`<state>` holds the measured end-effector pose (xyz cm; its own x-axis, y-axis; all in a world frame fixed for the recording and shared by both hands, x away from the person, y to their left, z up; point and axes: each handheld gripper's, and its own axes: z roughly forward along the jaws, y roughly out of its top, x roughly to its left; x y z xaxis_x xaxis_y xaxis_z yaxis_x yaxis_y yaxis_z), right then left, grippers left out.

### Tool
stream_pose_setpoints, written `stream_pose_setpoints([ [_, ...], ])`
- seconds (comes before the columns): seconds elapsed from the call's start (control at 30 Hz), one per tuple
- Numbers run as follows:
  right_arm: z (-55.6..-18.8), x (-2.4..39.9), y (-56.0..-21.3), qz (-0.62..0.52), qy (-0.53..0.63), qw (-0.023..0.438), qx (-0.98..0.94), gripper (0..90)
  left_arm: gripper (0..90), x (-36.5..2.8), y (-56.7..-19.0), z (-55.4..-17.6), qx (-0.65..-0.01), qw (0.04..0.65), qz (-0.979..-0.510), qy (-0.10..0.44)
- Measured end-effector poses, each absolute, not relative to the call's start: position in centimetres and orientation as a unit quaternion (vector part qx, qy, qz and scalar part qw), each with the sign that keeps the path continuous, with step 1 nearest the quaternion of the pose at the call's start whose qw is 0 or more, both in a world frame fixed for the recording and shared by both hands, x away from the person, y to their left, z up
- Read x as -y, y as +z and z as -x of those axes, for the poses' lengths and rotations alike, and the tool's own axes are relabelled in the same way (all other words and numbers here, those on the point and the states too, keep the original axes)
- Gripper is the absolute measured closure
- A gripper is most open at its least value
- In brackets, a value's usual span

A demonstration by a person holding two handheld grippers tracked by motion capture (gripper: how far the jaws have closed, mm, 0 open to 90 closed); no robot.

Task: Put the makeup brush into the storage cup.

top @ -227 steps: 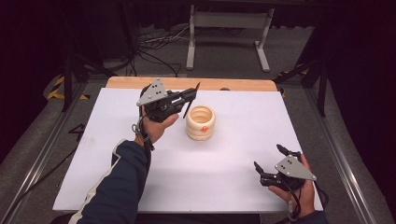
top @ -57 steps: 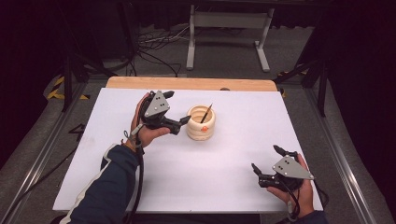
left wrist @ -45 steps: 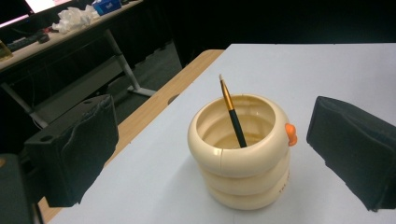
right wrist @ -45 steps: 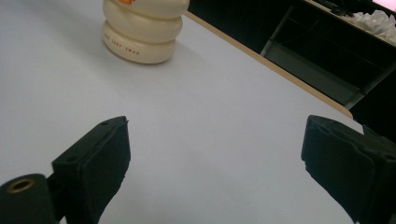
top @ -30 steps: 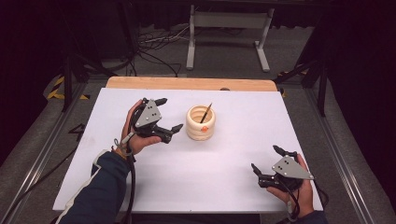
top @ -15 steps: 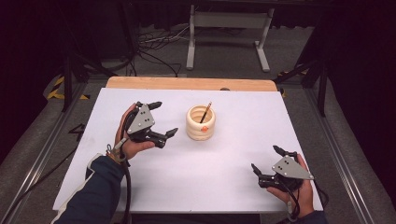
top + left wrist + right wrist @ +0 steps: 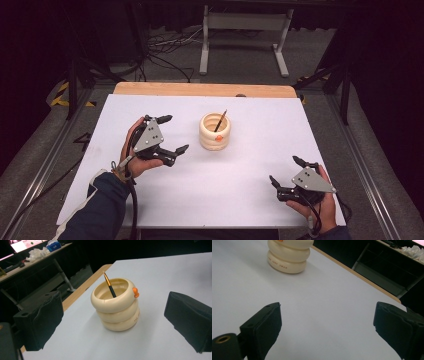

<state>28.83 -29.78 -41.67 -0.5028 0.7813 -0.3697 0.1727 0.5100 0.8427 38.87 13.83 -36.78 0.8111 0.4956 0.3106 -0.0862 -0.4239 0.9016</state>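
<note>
Both claws gape empty, left claw [image 7: 171, 134] nearest the light, slim, stiff brush [image 7: 109, 284] leaning in the rigid holder [image 7: 117, 305] mid-desk; pinch its upper shaft.

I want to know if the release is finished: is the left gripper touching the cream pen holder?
Apart. The high view shows bare white table between the left gripper and the pen holder; its open jaws hold nothing.

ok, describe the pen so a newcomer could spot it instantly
Start at the white table; near its middle stands a cream ribbed holder. The pen leans inside it, slim and black with a gold tip, the one dark stick in the pale cup.
</note>
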Motion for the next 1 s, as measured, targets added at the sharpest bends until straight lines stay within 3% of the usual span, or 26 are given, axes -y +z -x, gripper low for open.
stream_pose_setpoints([
  [1.0, -28.8, 29.8, -41.7, -0.308, 0.387, 0.392, -0.776, 8.4, 3.0, -16.1, -38.0, -37.4, -0.136, 0.498, -0.808, 0.285],
])
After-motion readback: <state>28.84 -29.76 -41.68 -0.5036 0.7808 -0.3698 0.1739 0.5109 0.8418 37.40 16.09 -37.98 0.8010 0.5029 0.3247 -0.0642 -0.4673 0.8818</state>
